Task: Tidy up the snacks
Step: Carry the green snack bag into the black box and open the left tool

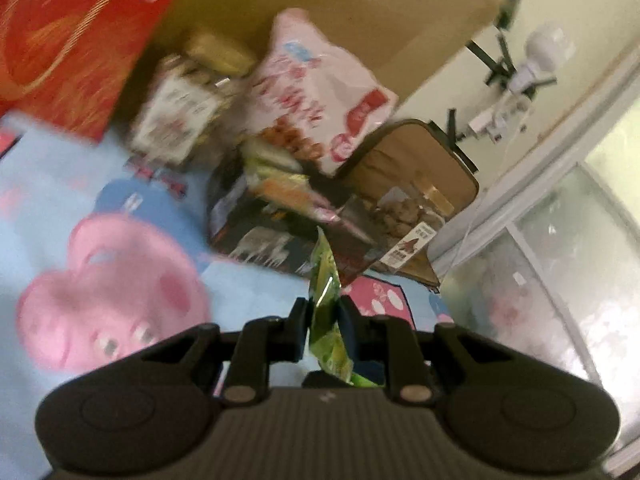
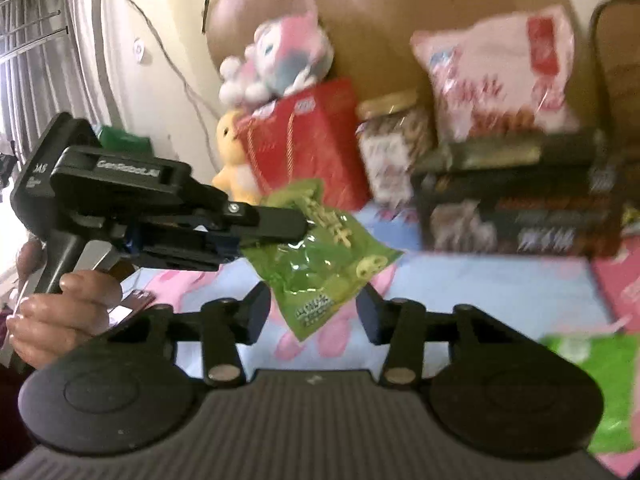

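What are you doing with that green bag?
A person is sorting snacks on a cartoon bedsheet. The left gripper is shut on a green snack packet and holds it up in the air. The right gripper is open just below it, holding nothing. More snacks fill a dark box behind.

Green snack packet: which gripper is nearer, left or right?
Left. The left gripper is clamped on the green snack packet, holding it up. The right gripper is open just below it, fingers either side of its lower corner, not pressing.

The snack packet (image 2: 320, 256) hangs just ahead of the right gripper (image 2: 314, 314); beyond it stand jar (image 2: 394, 148) and pillow-like bag (image 2: 500, 76), the gift bag (image 2: 308, 140) further left.
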`<state>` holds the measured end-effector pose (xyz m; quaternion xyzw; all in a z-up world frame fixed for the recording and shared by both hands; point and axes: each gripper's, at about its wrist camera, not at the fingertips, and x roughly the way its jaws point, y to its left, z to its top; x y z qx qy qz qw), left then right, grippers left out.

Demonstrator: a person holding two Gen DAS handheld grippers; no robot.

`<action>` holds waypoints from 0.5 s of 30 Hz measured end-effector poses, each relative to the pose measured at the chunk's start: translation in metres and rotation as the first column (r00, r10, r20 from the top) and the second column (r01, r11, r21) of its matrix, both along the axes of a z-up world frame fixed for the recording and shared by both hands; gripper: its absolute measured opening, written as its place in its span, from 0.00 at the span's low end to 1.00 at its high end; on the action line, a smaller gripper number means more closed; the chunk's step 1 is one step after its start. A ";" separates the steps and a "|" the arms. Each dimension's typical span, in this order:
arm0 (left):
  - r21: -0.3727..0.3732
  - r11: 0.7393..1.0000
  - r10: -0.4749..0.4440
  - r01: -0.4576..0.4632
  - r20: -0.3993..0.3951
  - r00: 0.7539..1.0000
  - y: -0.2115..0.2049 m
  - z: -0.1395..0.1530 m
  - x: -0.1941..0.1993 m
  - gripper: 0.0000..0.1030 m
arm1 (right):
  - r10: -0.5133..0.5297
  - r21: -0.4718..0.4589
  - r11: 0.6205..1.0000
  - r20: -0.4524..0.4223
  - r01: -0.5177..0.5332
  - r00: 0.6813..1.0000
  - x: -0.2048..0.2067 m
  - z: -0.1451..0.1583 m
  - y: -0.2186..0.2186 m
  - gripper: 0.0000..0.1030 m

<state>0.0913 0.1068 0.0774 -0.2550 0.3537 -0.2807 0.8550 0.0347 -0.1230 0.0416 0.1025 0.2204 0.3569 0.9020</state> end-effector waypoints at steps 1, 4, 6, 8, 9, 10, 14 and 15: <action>0.034 0.999 -0.015 0.014 0.029 0.999 -0.012 0.009 0.007 0.17 | -0.021 -0.021 1.000 0.033 0.022 0.999 0.000 0.004 -0.002 0.44; 0.107 0.994 -0.045 0.036 0.086 0.995 -0.045 0.026 0.032 0.17 | -0.090 -0.062 0.993 0.104 0.097 0.991 0.014 0.019 -0.014 0.43; 0.152 0.988 -0.054 0.037 0.110 0.992 -0.068 0.033 0.052 0.17 | -0.126 -0.063 0.989 0.107 0.134 0.986 0.034 0.027 -0.026 0.43; 0.196 0.980 -0.057 0.032 0.123 0.991 -0.092 0.034 0.076 0.17 | -0.159 -0.072 0.984 0.099 0.166 0.982 0.058 0.029 -0.040 0.43; 0.218 0.976 -0.053 0.024 0.128 0.990 -0.100 0.033 0.085 0.18 | -0.175 -0.076 0.981 0.084 0.181 0.981 0.070 0.029 -0.047 0.43; 0.243 0.970 -0.045 0.013 0.127 0.991 -0.110 0.030 0.095 0.20 | -0.190 -0.082 0.977 0.070 0.196 0.979 0.083 0.029 -0.053 0.43; 0.353 0.935 -0.025 -0.015 0.108 0.994 -0.145 0.010 0.130 0.30 | -0.254 -0.186 0.947 0.074 0.263 0.964 0.122 0.024 -0.062 0.44; 0.377 0.926 -0.021 -0.018 0.099 0.995 -0.150 0.005 0.137 0.35 | -0.264 -0.211 0.939 0.071 0.273 0.962 0.129 0.020 -0.063 0.45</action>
